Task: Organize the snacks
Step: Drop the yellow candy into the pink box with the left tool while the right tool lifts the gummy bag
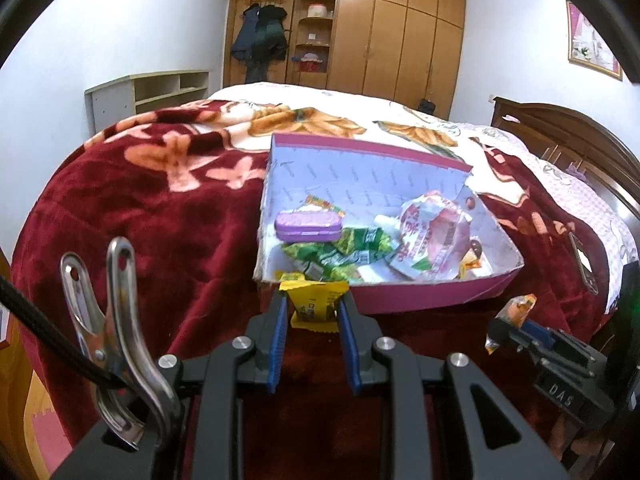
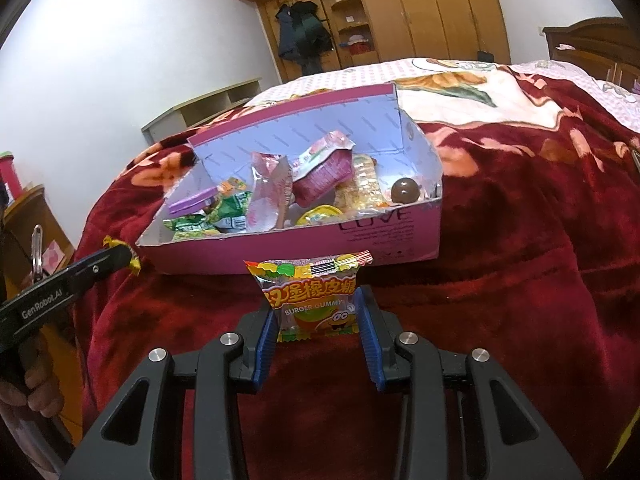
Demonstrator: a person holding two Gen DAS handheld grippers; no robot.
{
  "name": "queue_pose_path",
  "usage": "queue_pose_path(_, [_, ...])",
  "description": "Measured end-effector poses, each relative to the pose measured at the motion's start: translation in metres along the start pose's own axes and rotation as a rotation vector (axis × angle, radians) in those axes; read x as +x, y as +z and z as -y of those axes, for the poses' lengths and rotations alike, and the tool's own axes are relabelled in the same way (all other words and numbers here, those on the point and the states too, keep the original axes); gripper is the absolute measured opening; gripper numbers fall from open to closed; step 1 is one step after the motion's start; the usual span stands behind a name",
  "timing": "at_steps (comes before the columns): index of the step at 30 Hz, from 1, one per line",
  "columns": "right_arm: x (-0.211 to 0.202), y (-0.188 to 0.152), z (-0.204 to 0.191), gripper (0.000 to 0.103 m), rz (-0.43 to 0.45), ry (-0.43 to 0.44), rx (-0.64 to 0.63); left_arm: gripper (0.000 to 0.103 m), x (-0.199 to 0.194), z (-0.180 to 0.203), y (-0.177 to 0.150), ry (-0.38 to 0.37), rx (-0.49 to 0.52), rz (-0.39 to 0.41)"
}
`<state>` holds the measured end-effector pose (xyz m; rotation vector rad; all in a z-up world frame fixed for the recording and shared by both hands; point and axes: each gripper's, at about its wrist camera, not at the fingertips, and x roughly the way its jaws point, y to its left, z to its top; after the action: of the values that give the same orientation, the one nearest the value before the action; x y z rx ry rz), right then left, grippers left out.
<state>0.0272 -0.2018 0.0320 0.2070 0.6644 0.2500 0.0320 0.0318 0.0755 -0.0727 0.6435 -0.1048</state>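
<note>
A pink cardboard box [image 1: 432,300] lies on the bed, holding several snacks: a purple tin [image 1: 308,226], green packets [image 1: 344,250] and a pink-white bag [image 1: 436,236]. My left gripper [image 1: 314,300] is shut on a small yellow snack packet [image 1: 314,304], just in front of the box's near corner. My right gripper [image 2: 316,308] is shut on a burger gummy packet [image 2: 310,296], held before the box's front wall [image 2: 320,248]. In the right wrist view the box also shows a chocolate ball [image 2: 405,191]. The left gripper's tip [image 2: 120,256] appears at the left there.
A dark red floral blanket [image 1: 160,200] covers the bed. A wooden headboard [image 1: 580,136] stands at the right, wardrobes [image 1: 400,32] along the back wall, a low shelf unit [image 1: 152,94] at the left. A phone [image 1: 582,262] lies on the blanket right of the box.
</note>
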Motion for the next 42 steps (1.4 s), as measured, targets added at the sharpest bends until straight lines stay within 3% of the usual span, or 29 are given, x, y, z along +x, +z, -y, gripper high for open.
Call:
queue_pose_path(19, [-0.004,0.001,-0.006,0.038,0.008,0.014,-0.027,0.026,0.02,0.022,0.047,-0.035,0.046,0.085])
queue_pose_path(32, [0.0,0.007,-0.004,0.038,-0.005,0.025,-0.031,0.026,0.072,0.034,0.064,-0.043,0.068,0.053])
queue_pose_path(42, [-0.006,0.04,-0.009,0.038,0.037,0.034,-0.092,0.026,0.109,0.033,0.062,-0.028,0.054,-0.006])
